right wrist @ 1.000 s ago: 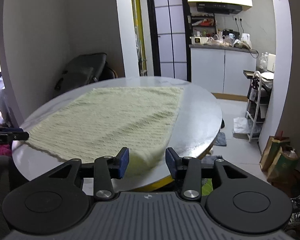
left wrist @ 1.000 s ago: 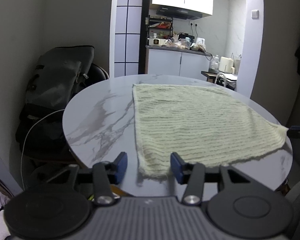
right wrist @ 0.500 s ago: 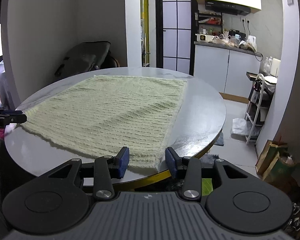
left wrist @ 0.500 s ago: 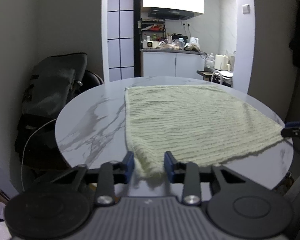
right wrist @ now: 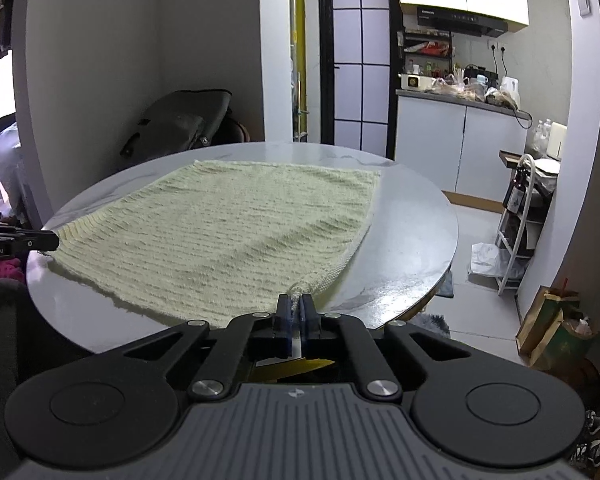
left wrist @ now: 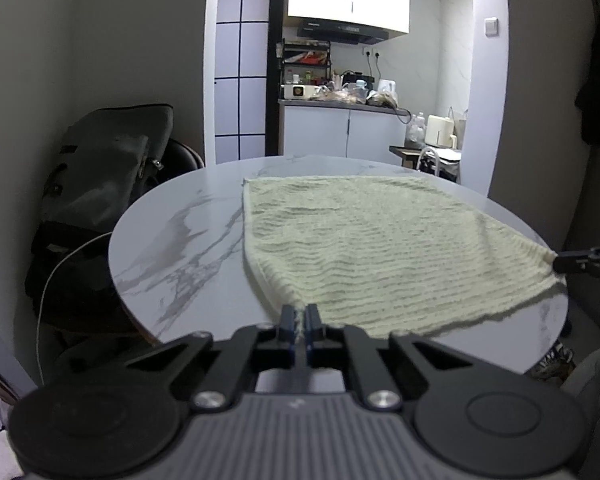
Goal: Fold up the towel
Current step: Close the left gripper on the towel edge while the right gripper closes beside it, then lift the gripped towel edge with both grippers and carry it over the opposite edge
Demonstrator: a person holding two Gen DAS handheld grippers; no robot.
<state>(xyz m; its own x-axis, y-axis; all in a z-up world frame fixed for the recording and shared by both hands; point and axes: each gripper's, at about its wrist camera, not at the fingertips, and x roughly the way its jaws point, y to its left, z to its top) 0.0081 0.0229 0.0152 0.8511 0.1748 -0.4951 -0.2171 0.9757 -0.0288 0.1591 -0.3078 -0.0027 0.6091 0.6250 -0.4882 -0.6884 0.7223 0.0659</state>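
A pale yellow-green ribbed towel (left wrist: 372, 240) lies spread flat on a round marble table (left wrist: 179, 256). My left gripper (left wrist: 299, 312) is shut on the towel's near left corner, which is pulled to a point between its blue pads. In the right wrist view the same towel (right wrist: 235, 224) reaches toward me, and my right gripper (right wrist: 295, 304) is shut on its near right corner. Each gripper shows in the other's view: the right one (left wrist: 580, 262) at the right edge, the left one (right wrist: 19, 240) at the left edge.
A dark backpack (left wrist: 107, 168) rests on a chair behind the table's left side, with a white cable (left wrist: 59, 264) hanging near it. A kitchen counter (left wrist: 340, 120) stands beyond. On the floor to the right are a white rack (right wrist: 520, 216) and paper bags (right wrist: 556, 328).
Both grippers went from open around the towel's near corners to shut on them. The corners are now drawn up into points and the near edge is pulled taut.
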